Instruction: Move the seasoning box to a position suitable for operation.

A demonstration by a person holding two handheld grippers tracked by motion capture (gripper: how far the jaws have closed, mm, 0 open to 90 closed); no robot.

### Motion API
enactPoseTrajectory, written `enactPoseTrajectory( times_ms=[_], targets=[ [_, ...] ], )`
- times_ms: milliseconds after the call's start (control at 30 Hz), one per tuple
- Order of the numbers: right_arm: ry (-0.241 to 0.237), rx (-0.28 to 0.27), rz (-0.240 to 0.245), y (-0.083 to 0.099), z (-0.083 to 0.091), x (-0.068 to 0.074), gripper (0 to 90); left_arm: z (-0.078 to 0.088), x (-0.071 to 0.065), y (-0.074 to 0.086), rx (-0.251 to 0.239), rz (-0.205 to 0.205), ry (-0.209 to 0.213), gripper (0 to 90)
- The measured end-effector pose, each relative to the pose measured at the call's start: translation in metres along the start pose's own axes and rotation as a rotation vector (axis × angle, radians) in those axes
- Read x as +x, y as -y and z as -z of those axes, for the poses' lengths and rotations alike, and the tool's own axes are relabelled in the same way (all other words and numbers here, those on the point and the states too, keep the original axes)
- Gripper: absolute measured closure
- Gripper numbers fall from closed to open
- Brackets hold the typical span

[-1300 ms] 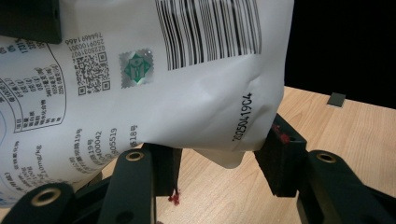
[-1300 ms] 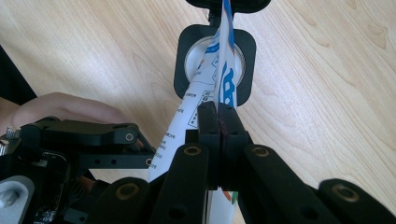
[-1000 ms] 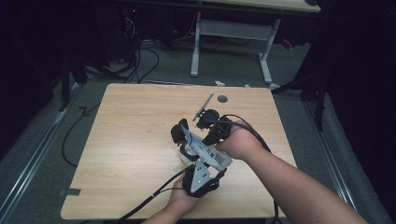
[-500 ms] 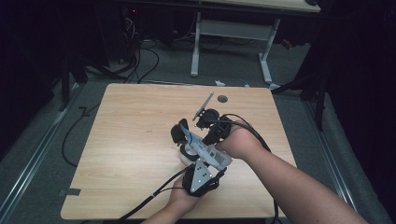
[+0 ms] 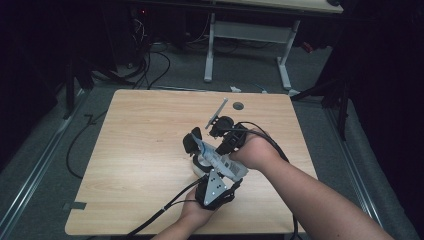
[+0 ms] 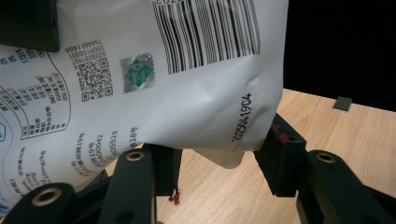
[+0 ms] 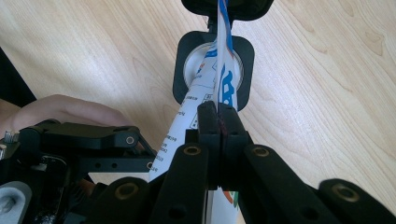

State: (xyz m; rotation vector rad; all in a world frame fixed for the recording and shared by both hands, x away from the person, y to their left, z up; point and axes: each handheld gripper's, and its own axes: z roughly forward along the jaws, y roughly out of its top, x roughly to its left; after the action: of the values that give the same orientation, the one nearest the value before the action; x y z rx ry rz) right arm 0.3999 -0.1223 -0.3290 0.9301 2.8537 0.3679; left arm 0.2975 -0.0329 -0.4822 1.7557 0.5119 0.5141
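Observation:
A white printed pouch (image 5: 225, 164) with a barcode and blue lettering hangs between both grippers over the middle of the wooden table (image 5: 140, 150). My left gripper (image 5: 218, 172) comes up from the near edge, and its jaws press on the pouch's lower corner (image 6: 219, 116) from both sides. My right gripper (image 7: 218, 116) is shut flat on the pouch's thin sealed edge (image 7: 224, 70). Past that edge, a black square frame (image 7: 184, 70) with a white round centre sits on the table. In the high view the right gripper (image 5: 220, 149) reaches in from the right.
A round cable hole (image 5: 238, 106) lies in the table near its far edge. A small dark patch (image 6: 342, 103) sits on the wood farther off. Cables trail off the near edge (image 5: 160, 215). Desk legs (image 5: 210, 50) and floor cables lie beyond.

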Motion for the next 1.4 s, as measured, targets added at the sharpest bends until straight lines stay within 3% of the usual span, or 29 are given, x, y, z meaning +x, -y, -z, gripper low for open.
enactPoseTrajectory(
  times_ms=[1400],
  targets=[
    [-0.001,-0.013,0.002,-0.0014,0.0013,-0.0013,90.0,-0.0006,0.0013,-0.0045,-0.01,-0.007,-0.004,54.8]
  ],
)
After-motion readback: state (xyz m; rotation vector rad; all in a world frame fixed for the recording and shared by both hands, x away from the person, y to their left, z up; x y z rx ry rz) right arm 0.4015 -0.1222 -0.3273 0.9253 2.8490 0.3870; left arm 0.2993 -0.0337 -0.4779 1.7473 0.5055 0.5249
